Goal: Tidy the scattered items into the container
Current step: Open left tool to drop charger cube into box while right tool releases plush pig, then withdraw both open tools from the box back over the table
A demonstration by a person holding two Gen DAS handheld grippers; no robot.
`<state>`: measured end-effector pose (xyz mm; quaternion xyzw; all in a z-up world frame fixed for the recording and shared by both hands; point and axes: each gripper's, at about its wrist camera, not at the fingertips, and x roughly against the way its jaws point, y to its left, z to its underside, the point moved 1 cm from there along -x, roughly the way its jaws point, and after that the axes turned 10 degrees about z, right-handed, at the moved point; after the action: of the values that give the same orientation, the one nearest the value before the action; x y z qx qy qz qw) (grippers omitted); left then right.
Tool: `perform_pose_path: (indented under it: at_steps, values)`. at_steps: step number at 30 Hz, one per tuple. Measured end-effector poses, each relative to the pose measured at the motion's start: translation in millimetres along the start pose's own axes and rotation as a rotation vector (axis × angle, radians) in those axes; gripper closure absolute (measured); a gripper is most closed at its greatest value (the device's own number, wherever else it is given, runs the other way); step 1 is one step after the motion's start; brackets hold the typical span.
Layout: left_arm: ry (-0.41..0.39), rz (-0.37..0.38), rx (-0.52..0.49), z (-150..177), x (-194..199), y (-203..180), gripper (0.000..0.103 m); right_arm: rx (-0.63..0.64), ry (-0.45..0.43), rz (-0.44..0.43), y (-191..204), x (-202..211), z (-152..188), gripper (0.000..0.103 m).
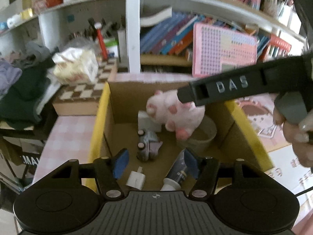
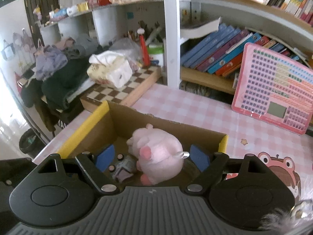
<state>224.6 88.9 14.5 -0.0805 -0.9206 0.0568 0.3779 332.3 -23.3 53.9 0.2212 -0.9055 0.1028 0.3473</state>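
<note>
Pink plush toy [image 2: 156, 152]: it is over the open cardboard box [image 2: 84, 125], low between the walls. In the right wrist view it sits between the blue pads with a gap on each side.
Right claw [image 2: 151, 157]: spread wide, not squeezing anything. The toy looks let go, or about to be.
Left claw [image 1: 154, 161]: spread wide too, nothing in it, waiting over the near end of the box.
How the toy feels: I think it is soft, squashy and very light. It will not break if it drops.
Where to grab: the fat round middle, not the little feet or the small metal ring [image 2: 183, 154].
Already in the box: a little toy car [image 1: 147, 145], a tube [image 1: 177, 175], a white plug [image 1: 136, 179], a clear cup [image 1: 201, 135].
Where the box is: on the pink checked counter [image 2: 195, 107], toward its left edge.
</note>
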Motion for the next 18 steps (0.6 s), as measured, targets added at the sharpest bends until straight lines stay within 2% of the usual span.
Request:
perform_pose_path:
  at_steps: [5, 9, 14, 18]
  values:
    - [-0.059, 0.009, -0.004, 4.5, 33.5, -5.9, 0.038, -0.018, -0.034, 0.0, 4.2, 32.2, 8.3, 0.018]
    - [-0.089, 0.014, -0.011, 14.4, 55.9, -12.5, 0.033, -0.025, -0.059, -0.002, 9.2, 58.5, 18.6, 0.018]
    - [-0.099, 0.02, -0.015, 32.2, 77.7, -19.0, 0.031, -0.017, -0.091, 0.012, 14.7, 89.7, 37.4, 0.017]
    - [-0.103, 0.019, -0.017, 47.5, 91.6, -23.2, 0.023, -0.009, -0.109, 0.039, 16.9, 111.2, 56.7, 0.017]
